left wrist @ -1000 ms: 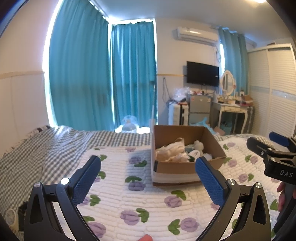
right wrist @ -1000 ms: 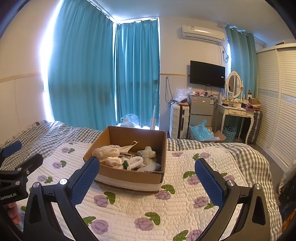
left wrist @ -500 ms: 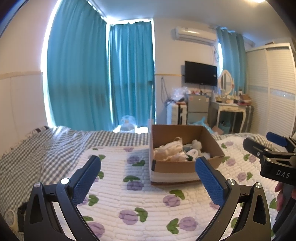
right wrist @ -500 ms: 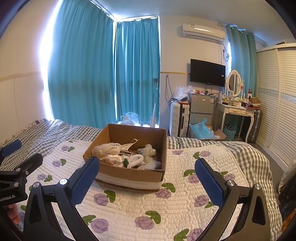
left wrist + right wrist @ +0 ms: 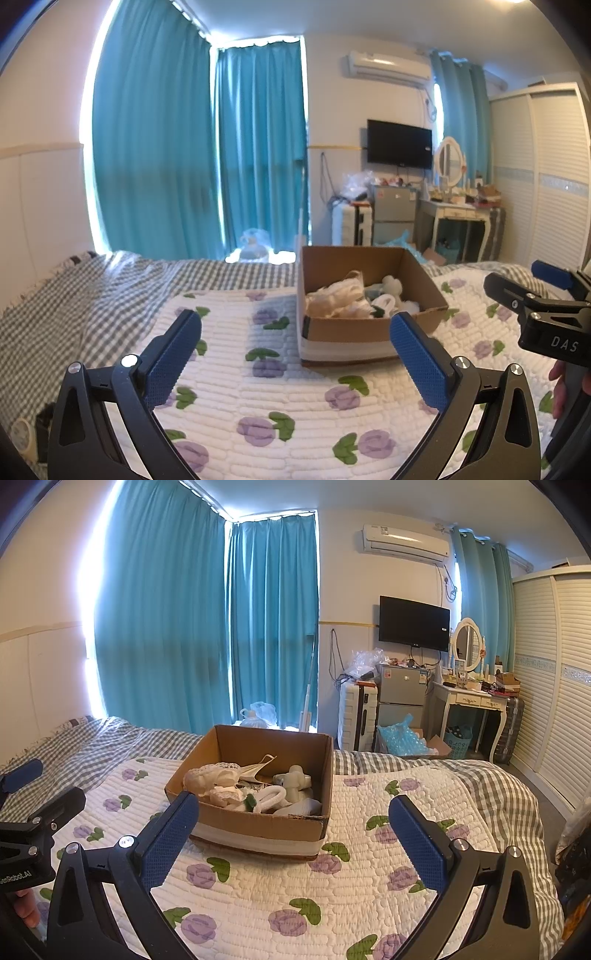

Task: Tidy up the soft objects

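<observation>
Cardboard box [image 5: 255, 794] with soft objects [image 5: 236, 788] sits on bed [image 5: 258, 904], ahead of both tools. Left tool [image 5: 295, 354]: released, empty; box ahead-right. Right tool [image 5: 293, 834]: released, empty; box ahead-left, seemingly nearer. Path over quilt unobstructed. Box walls hem pile; reach from above likely.

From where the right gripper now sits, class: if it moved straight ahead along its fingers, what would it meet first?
Probably the cardboard box of soft items on the quilt. The right gripper is open and empty, its line meets the box's near wall, and nothing lies between, though depth is hard to judge.
</observation>
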{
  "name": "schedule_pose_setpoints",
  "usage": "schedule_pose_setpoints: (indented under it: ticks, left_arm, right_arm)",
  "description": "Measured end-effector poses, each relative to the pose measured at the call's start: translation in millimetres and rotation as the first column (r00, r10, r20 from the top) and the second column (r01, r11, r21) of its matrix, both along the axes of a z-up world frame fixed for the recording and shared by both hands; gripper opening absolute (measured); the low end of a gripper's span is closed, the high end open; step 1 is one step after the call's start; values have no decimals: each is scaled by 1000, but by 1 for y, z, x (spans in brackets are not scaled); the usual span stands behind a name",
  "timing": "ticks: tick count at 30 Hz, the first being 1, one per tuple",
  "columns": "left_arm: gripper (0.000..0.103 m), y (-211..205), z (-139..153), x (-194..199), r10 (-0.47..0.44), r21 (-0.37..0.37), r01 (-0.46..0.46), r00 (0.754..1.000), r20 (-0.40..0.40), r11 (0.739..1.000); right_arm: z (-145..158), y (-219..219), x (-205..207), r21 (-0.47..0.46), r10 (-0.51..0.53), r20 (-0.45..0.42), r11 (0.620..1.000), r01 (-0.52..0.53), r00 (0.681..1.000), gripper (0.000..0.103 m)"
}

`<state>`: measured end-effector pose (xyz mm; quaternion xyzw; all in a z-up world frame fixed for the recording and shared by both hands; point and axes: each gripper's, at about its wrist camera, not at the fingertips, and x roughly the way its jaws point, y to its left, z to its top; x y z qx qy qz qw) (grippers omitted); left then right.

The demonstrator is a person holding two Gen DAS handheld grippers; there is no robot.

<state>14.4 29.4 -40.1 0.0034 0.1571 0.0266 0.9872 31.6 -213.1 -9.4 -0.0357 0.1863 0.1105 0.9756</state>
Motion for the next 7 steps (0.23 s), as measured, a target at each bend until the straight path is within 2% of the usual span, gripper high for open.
schedule_pose_setpoints:
  ticks: [7]
  left_arm:
    - [103,1,-1,1,-1,1,1,1000,-3,1000]
  right_arm:
    - [-2,0,0,-1,-4,-3,1000,4,1000,103]
